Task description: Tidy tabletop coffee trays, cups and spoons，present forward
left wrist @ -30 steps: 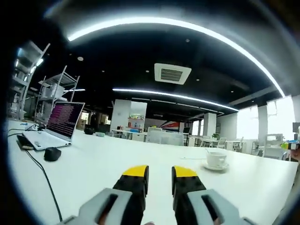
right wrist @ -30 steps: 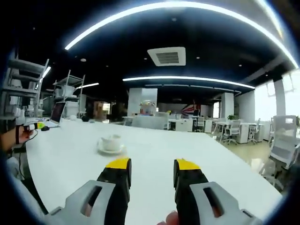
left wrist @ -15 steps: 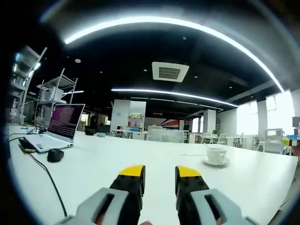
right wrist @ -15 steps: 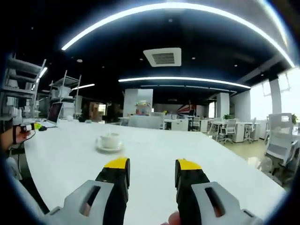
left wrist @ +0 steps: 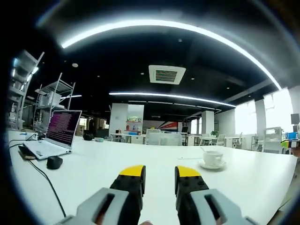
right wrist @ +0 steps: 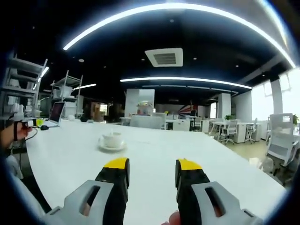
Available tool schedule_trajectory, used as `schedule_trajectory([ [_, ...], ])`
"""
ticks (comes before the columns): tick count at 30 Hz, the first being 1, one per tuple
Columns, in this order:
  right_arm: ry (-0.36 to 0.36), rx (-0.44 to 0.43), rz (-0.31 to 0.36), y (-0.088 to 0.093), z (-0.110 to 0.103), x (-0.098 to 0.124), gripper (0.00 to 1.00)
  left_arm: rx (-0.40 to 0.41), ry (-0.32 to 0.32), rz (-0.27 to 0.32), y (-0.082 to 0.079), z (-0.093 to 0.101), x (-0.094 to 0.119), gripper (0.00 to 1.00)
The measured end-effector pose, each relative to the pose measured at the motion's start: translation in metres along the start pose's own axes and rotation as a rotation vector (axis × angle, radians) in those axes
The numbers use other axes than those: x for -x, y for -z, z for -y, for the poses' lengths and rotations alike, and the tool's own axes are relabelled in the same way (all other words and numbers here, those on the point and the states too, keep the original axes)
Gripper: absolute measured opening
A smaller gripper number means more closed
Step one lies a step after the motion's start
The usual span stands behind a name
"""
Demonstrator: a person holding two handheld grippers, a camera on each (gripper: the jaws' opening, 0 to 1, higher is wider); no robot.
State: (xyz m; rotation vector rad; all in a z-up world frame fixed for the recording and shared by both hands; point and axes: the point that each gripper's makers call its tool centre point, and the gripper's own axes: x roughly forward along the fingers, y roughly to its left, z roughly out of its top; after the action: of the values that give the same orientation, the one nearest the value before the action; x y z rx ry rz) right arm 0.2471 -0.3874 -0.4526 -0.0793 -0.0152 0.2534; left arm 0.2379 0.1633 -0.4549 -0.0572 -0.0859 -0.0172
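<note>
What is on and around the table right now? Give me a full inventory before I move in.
Table: one, white, long, under both grippers.
Coffee cup: one, white, on the table ahead, right of centre in the left gripper view.
Saucer: one, white, under the cup.
Spoon: one, its handle sticks up from the cup; colour hard to tell.
Laptop: one, white, open with a lit screen, at the far left of the table.
Mouse: one, black, in front of the laptop.
Cable: one, black, runs along the table's left edge.
Shelving racks: grey metal, behind the laptop.
Office chairs: white, to the right of the table.
Left gripper: black jaws, yellow tips, apart, holding nothing.
Right gripper: same colours, apart, holding nothing.
</note>
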Motion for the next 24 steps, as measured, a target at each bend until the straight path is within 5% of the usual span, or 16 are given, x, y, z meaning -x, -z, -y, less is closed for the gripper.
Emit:
schedule_trajectory([
  [24,-0.004,0.013,0.012,-0.013,-0.006,0.008,0.38,0.008,0.014,0.030,-0.016,0.013,-0.002,0.27],
])
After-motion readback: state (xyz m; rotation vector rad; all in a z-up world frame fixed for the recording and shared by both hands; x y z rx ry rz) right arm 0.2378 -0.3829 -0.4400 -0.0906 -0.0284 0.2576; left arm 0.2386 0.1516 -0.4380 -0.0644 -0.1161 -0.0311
